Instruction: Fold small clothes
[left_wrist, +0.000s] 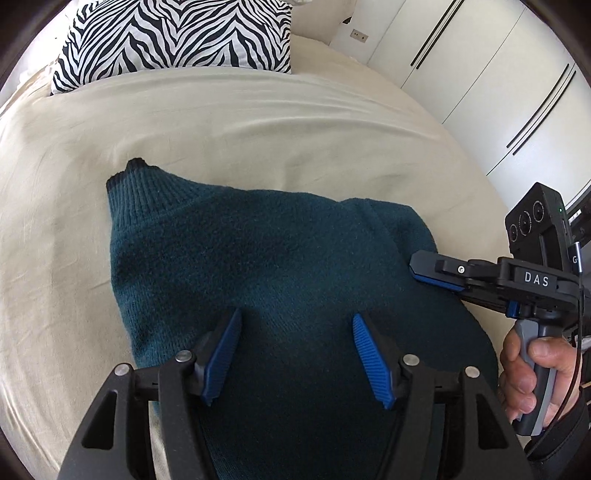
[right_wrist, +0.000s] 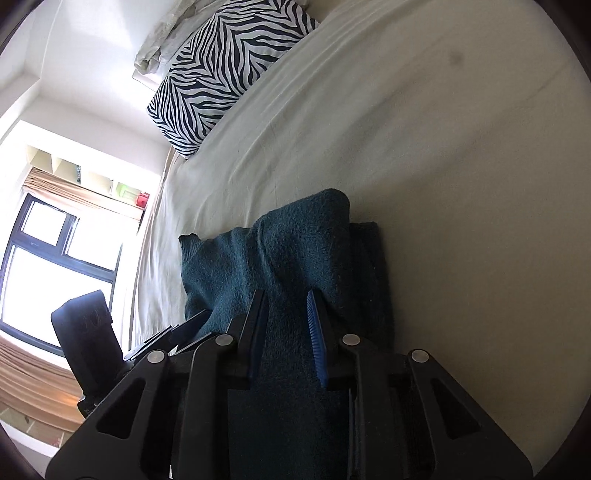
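Note:
A dark teal knit sweater (left_wrist: 266, 266) lies partly folded on the cream bedsheet (left_wrist: 221, 140), its ribbed cuff pointing to the far left. My left gripper (left_wrist: 293, 317) is open, its blue-padded fingers spread just above the sweater's near part. My right gripper (left_wrist: 415, 267) comes in from the right, tilted on its side, at the sweater's right edge. In the right wrist view the right gripper (right_wrist: 286, 295) has its jaws a little apart with a raised fold of the sweater (right_wrist: 295, 243) between them; whether they pinch it is unclear.
A zebra-print pillow (left_wrist: 177, 33) lies at the head of the bed. White wardrobe doors (left_wrist: 498, 74) stand to the right. In the right wrist view a window (right_wrist: 55, 266) and the left gripper's body (right_wrist: 88, 332) are at left.

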